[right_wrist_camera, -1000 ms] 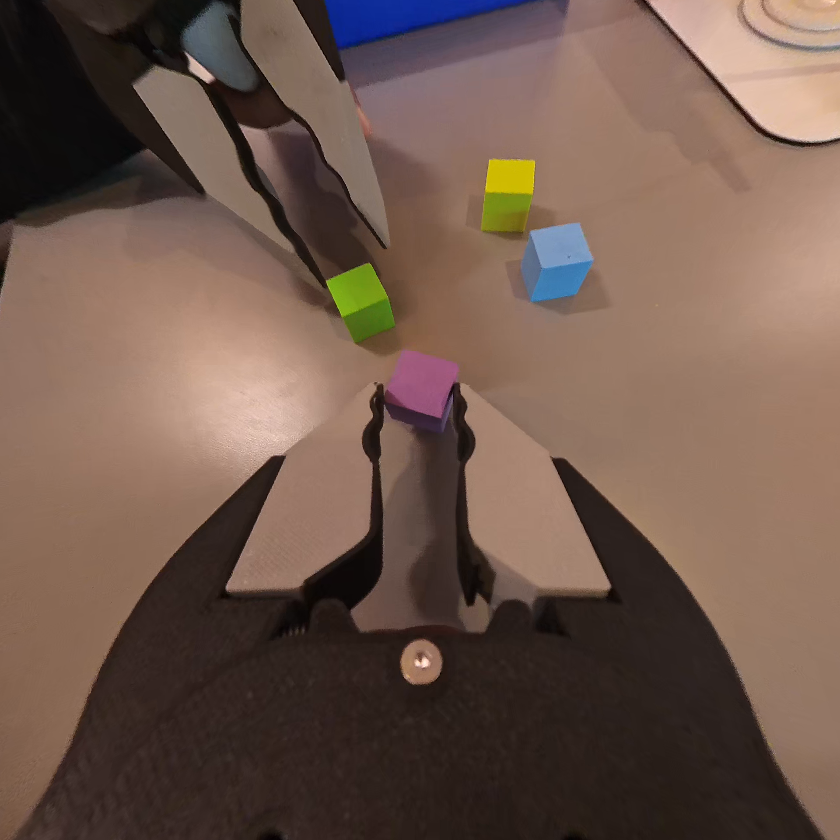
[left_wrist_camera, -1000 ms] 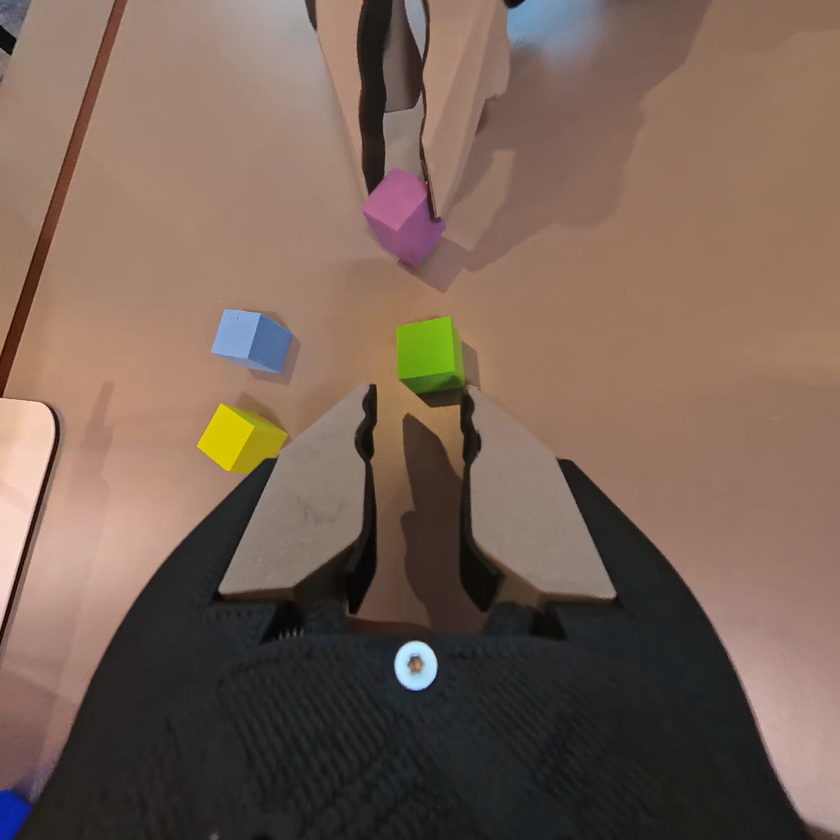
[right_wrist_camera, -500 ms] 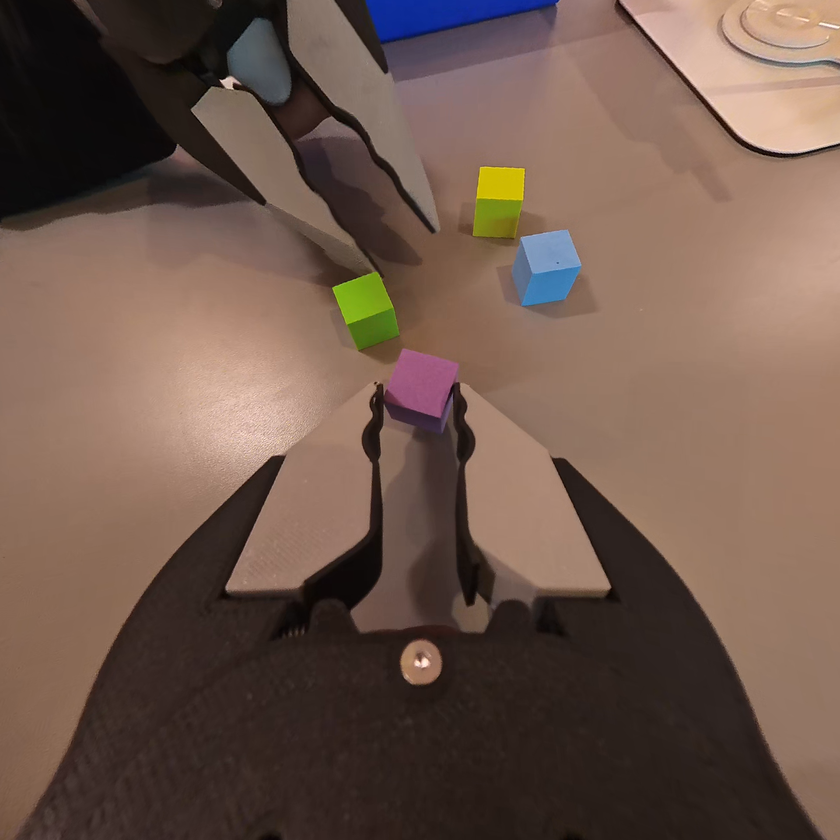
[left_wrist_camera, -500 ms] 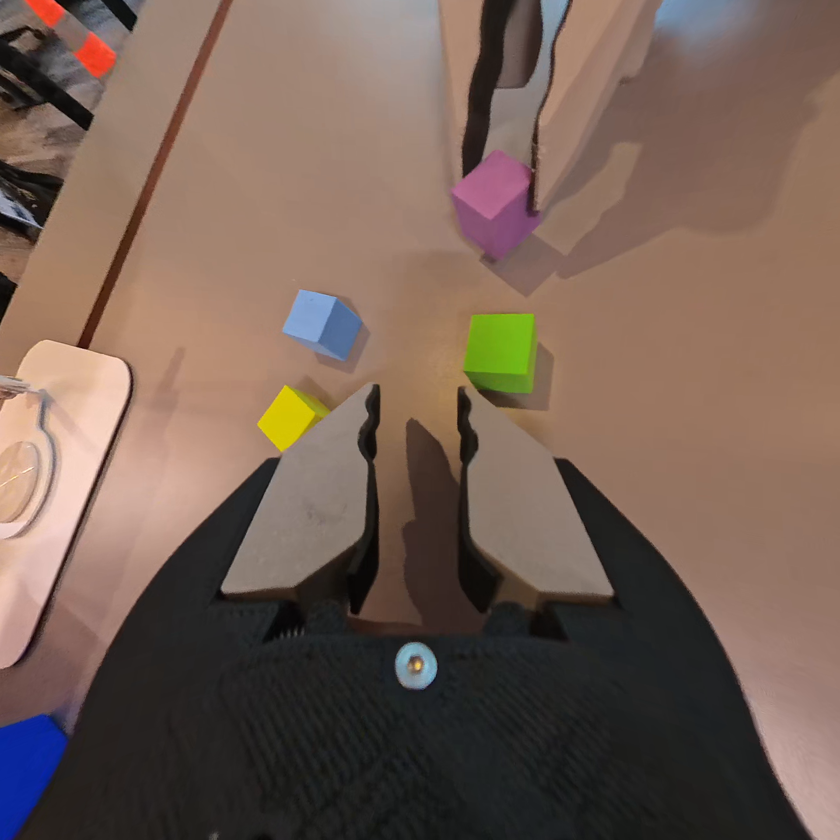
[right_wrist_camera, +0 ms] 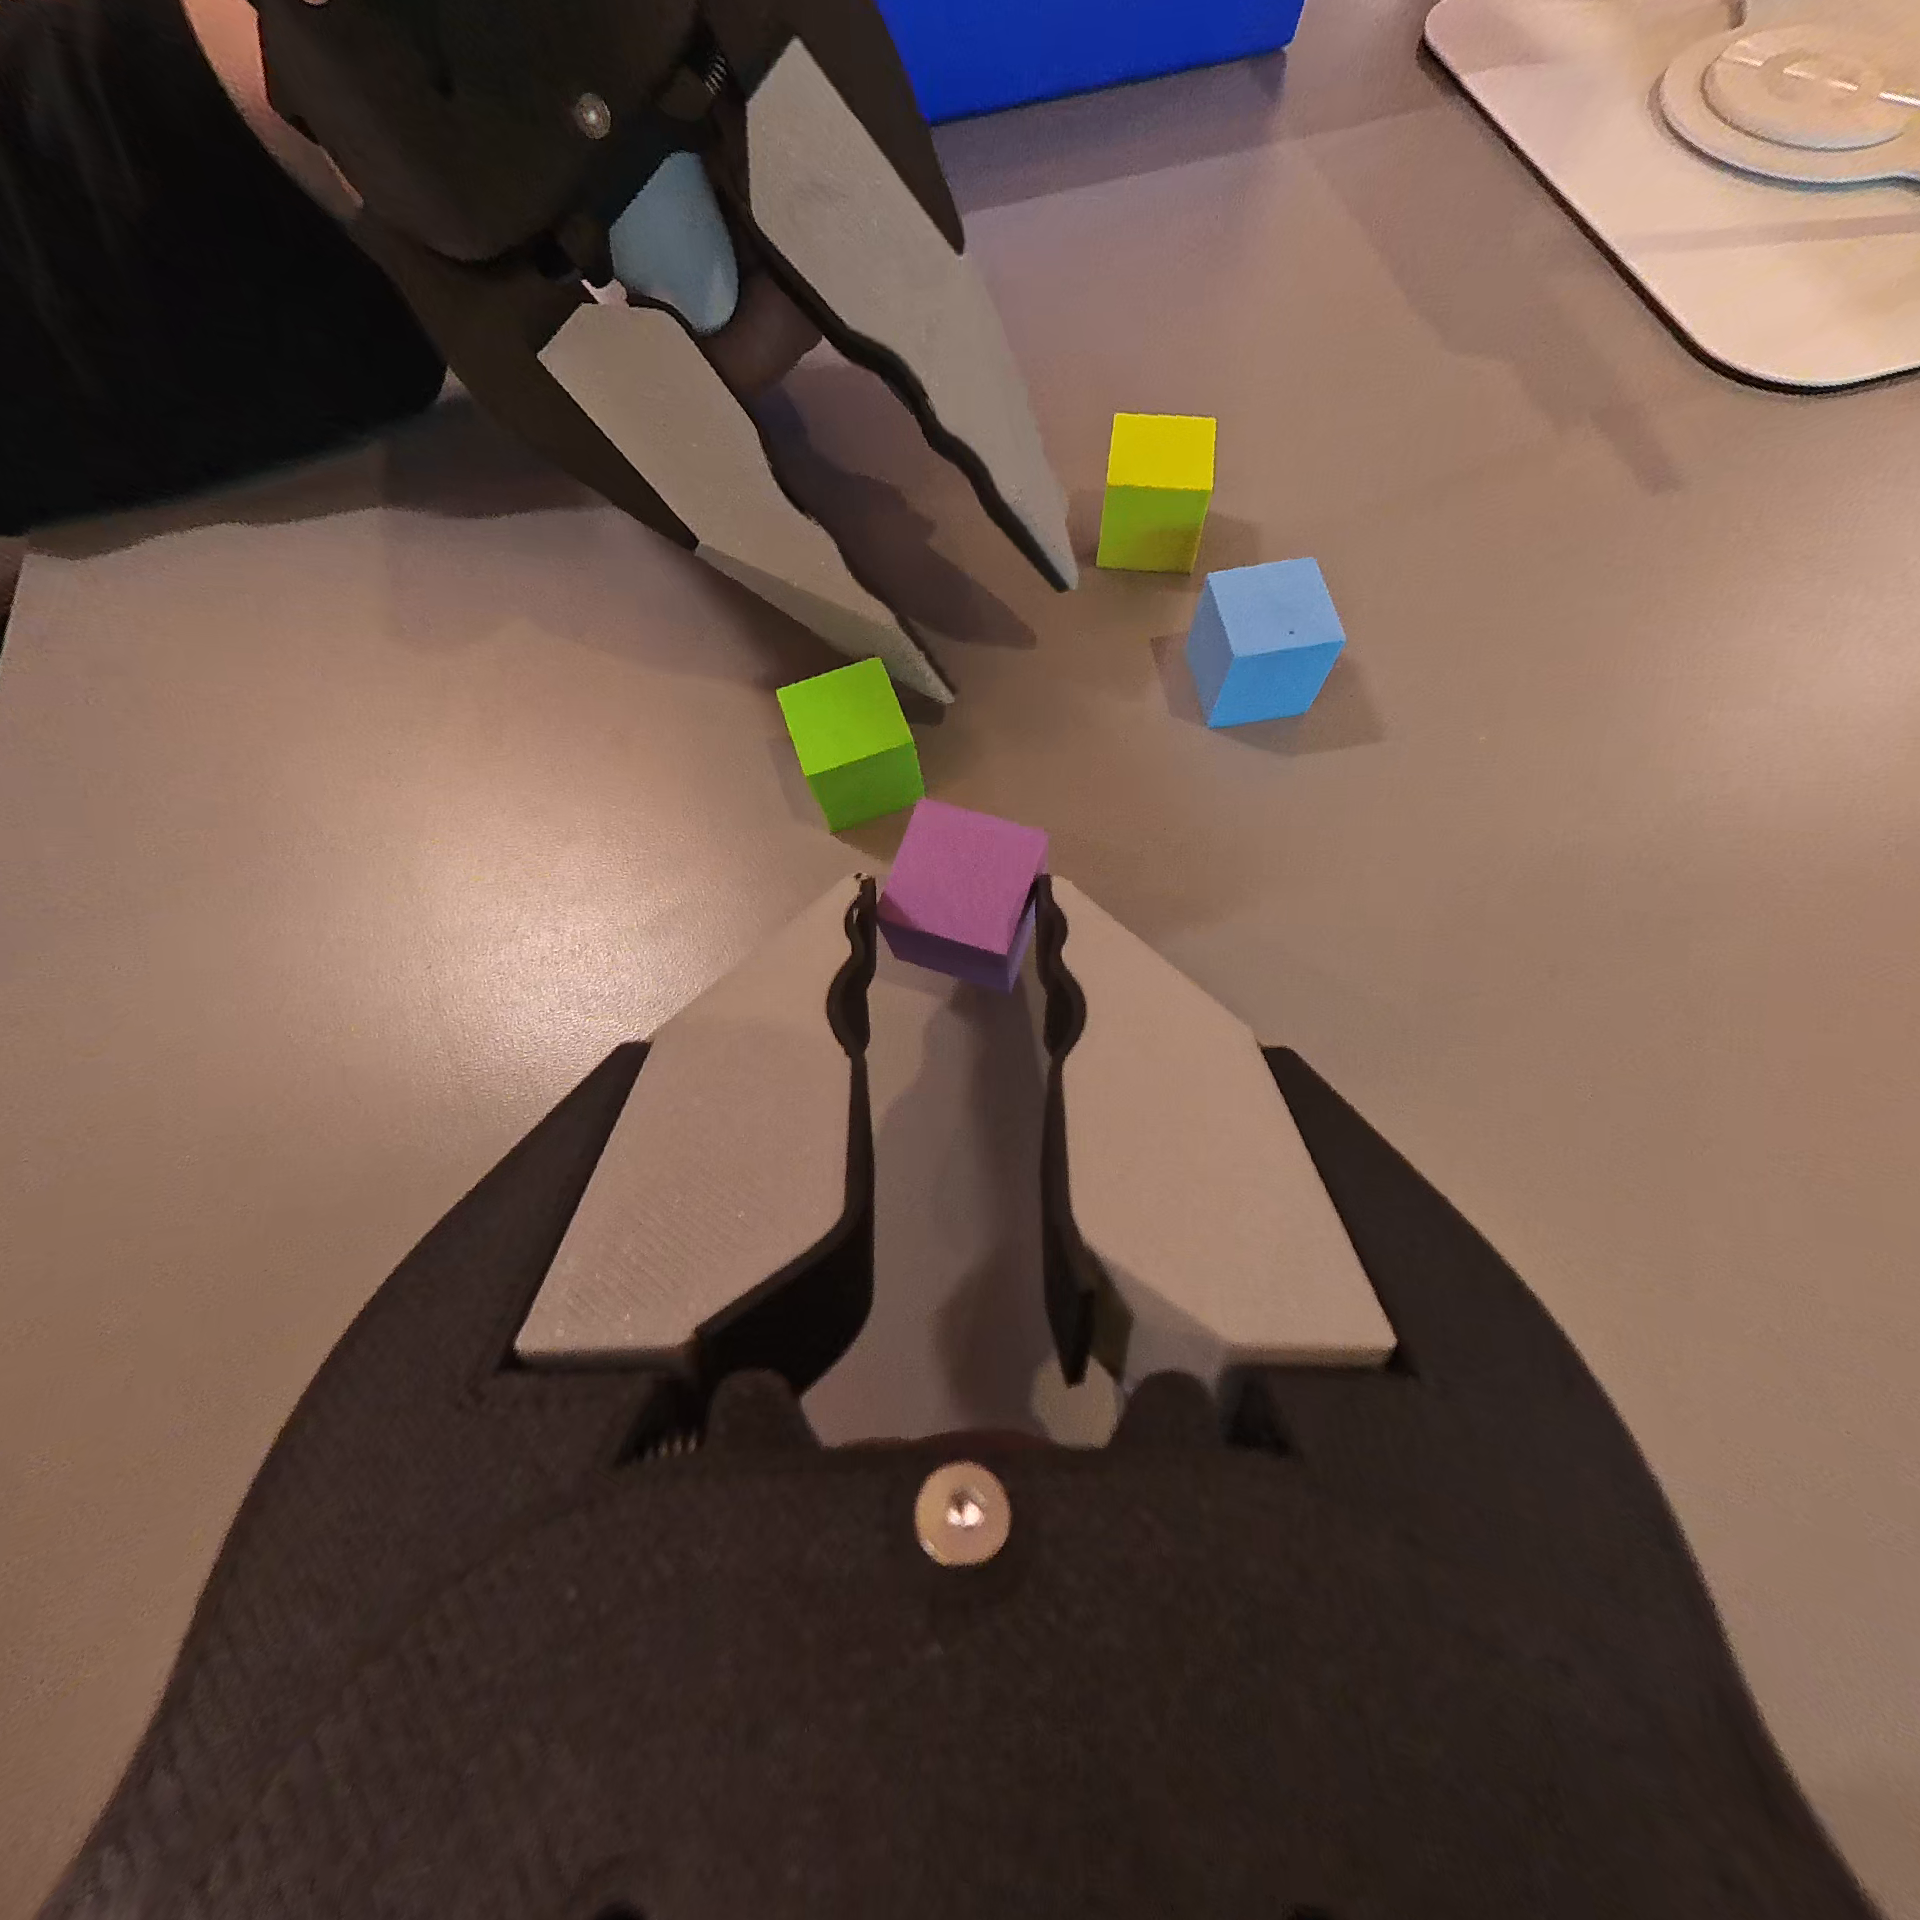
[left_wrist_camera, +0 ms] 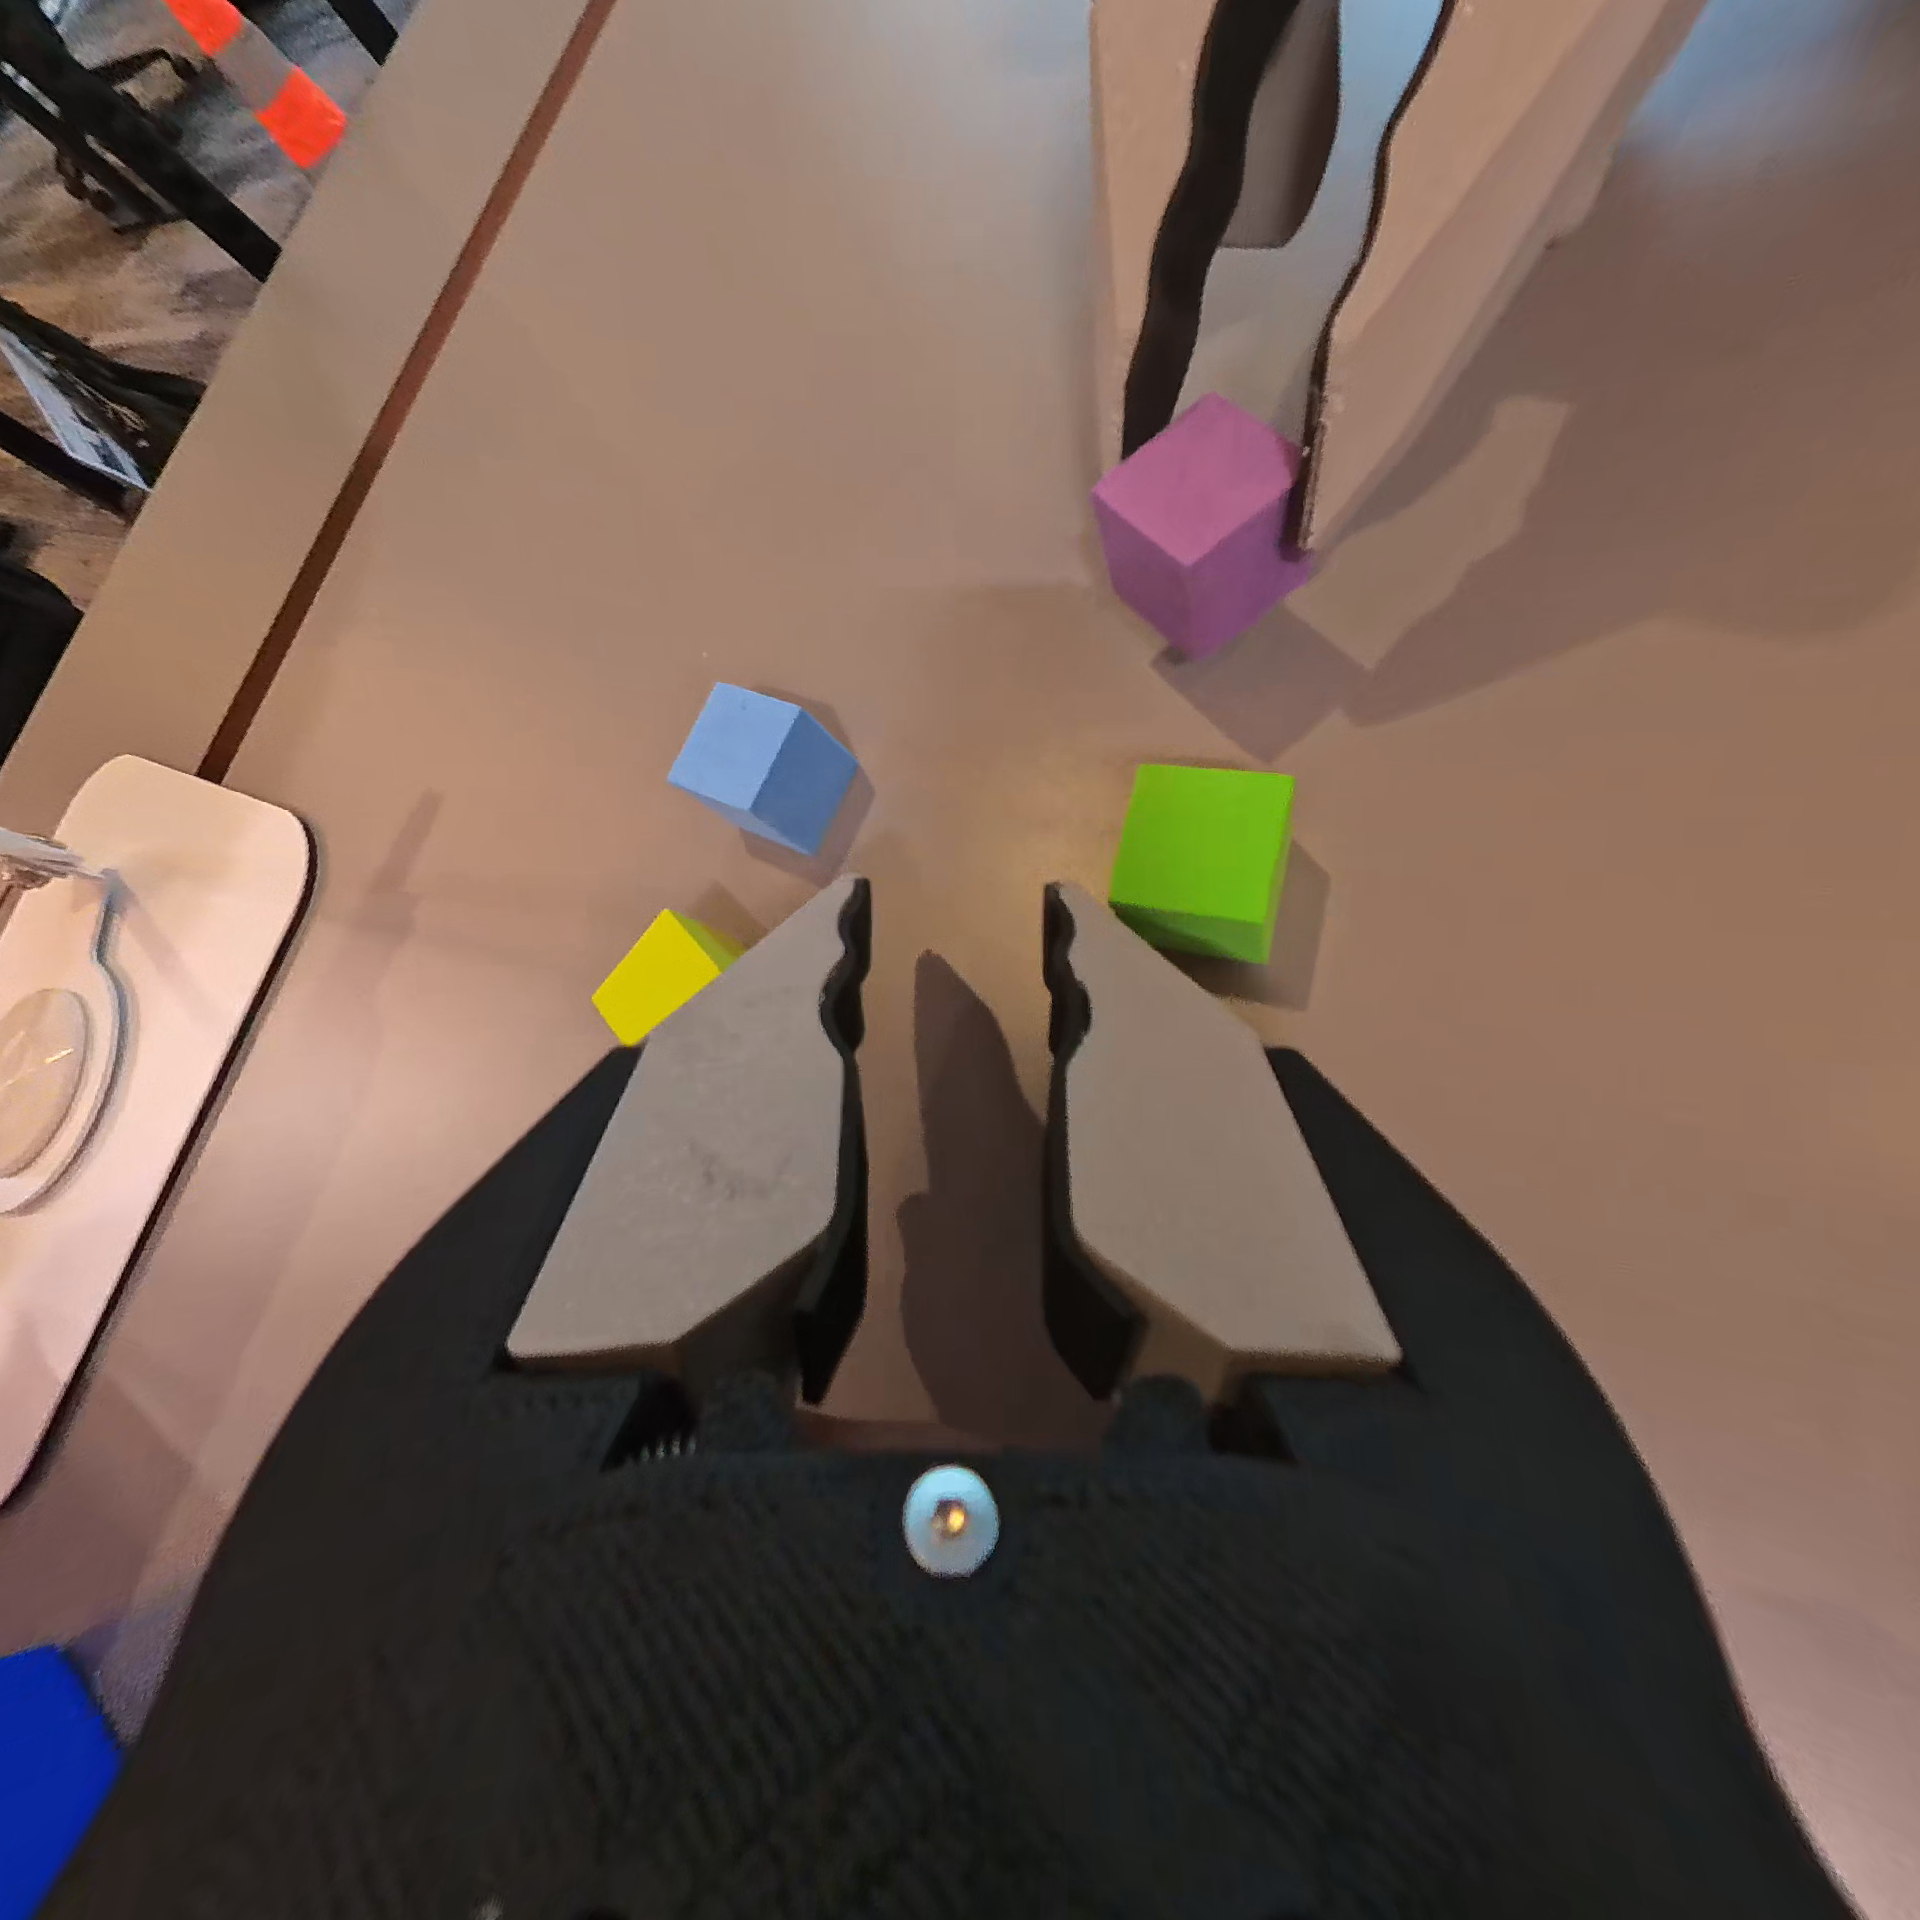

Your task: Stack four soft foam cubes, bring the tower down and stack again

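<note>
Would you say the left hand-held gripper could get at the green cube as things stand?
Probably yes. The left hand-held gripper is open and empty, and the green cube sits alone on the table just beyond its right fingertip. The purple cube, held by the right hand-held gripper, is farther off.

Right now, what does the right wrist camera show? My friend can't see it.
The right gripper pinches a purple cube just above a grey table. Ahead sit a green cube, a blue cube and a yellow cube, all apart, with the open left gripper reaching down between them.
</note>
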